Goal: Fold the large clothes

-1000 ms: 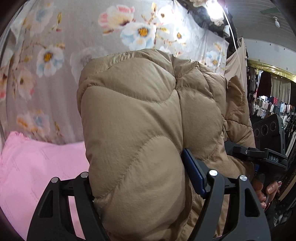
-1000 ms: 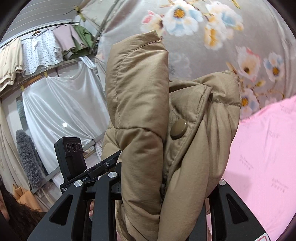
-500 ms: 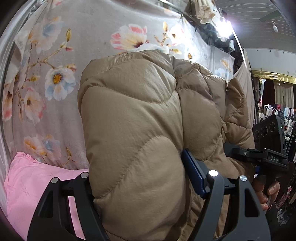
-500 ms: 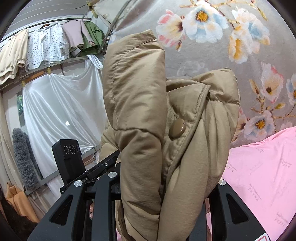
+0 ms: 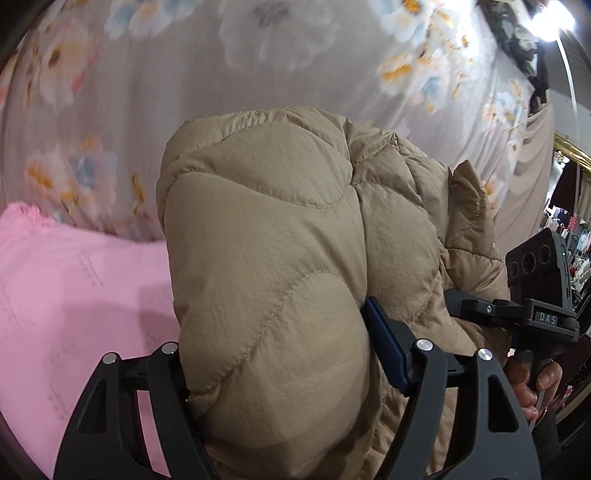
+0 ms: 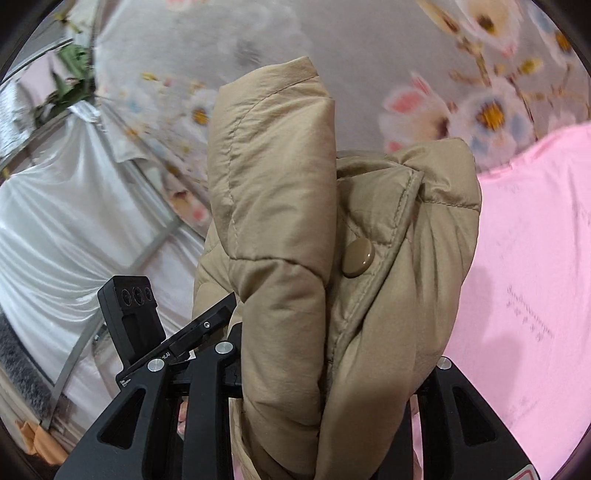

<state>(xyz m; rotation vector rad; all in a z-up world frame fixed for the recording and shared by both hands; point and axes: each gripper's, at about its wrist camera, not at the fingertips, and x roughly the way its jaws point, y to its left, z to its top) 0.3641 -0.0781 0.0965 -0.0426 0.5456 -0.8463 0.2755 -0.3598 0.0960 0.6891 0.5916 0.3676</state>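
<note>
carry step: left gripper [image 5: 284, 373] and right gripper [image 6: 328, 373] each clamp the tan puffer jacket [image 5: 280, 258]; next, lower onto pink sheet [image 5: 74, 295], lower left.

A grey flowered sheet [image 5: 177, 92] hangs behind a pink cloth [image 5: 74, 302] spread below it, a white satin drape [image 6: 66, 229] covers the side, a bright lamp [image 5: 554, 20] glares overhead, and racks of hanging clothes [image 5: 576, 240] show off to one edge.

Bulky tan jacket [image 5: 280, 280] filling both claws' forward view, pink sheet [image 5: 74, 302] open alongside
</note>
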